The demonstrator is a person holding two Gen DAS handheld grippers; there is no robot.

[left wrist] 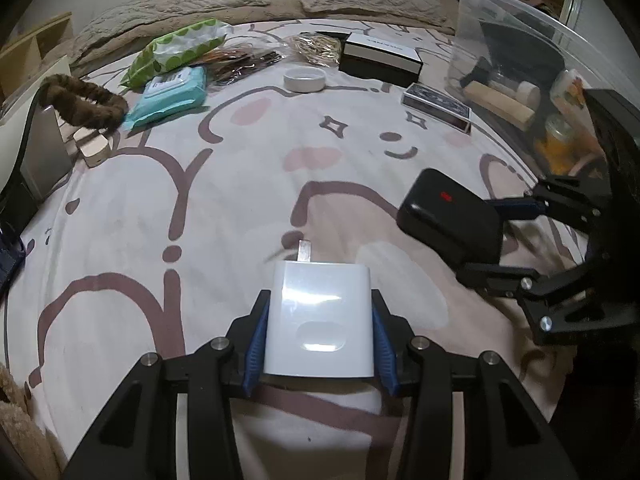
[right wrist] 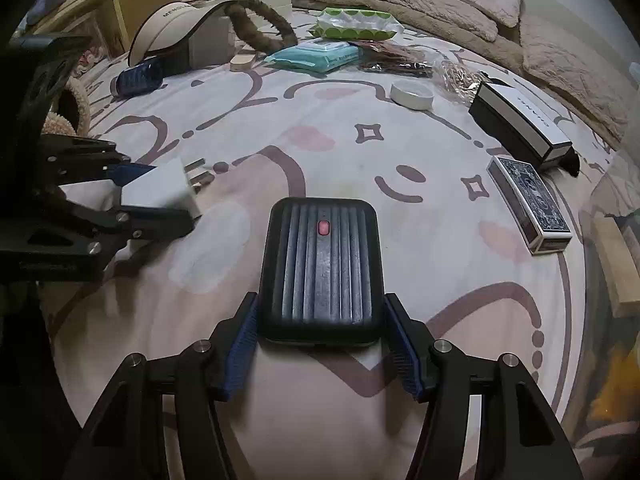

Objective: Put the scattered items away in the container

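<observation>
Glossy, rigid white charger (left wrist: 320,320) clamped flank-to-flank in left tongs (left wrist: 319,340); heavier ribbed power bank (right wrist: 322,272) likewise in right tongs (right wrist: 323,354), tub (left wrist: 516,60) at two o'clock.

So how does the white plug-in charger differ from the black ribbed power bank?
The white plug-in charger is smooth and glossy, with metal prongs at its far end; the black ribbed power bank is grooved, with a red button. The charger sits in the left gripper, the power bank in the right gripper. Both are rounded blocks, clamped between blue pads.
</observation>
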